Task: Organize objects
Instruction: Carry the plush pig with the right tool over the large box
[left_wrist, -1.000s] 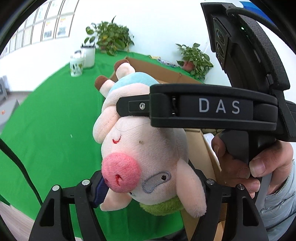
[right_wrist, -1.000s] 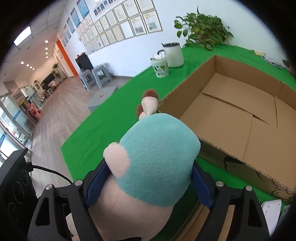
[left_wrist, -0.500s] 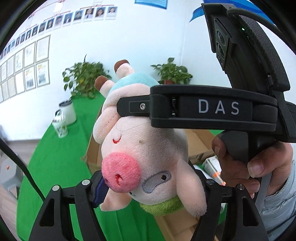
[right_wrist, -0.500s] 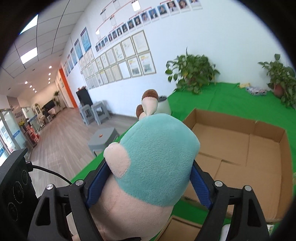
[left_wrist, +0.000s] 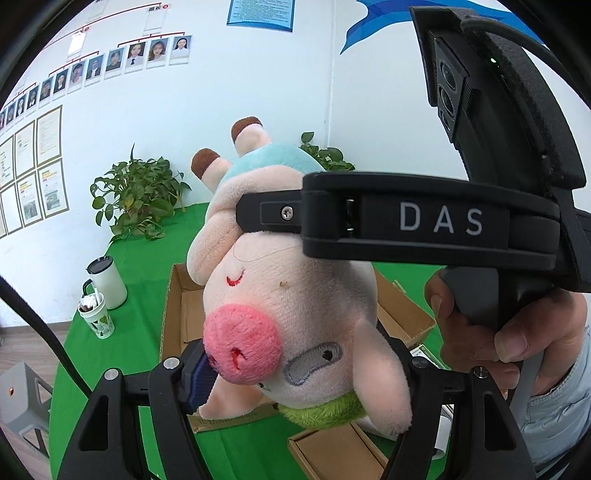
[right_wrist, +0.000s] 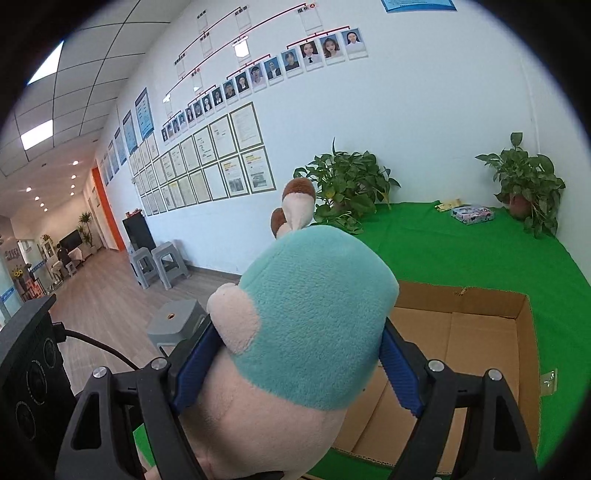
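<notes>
The desk (right_wrist: 461, 251), covered in green cloth, runs back to a white wall. On it lies an open cardboard box (right_wrist: 476, 332), its brown floor bare where it shows, set back from the near edge. At the desk's far corners stand two potted plants (right_wrist: 347, 184), one at the left and one at the right against the wall. Held in the air above the box's near side is a plush pig (left_wrist: 280, 306), upside down, its brown-tipped feet uppermost. The left gripper (left_wrist: 299, 373) is clenched on the pig's head, blue pads pressing in at the cheeks. The right gripper (right_wrist: 295, 354) grasps the teal-clad body, pads sunk into the plush on both sides; a hand (left_wrist: 491, 332) holds its handle. By the desk's left edge stand a white mug (left_wrist: 107, 282) and a small patterned cup (left_wrist: 96, 317), possibly touching.
</notes>
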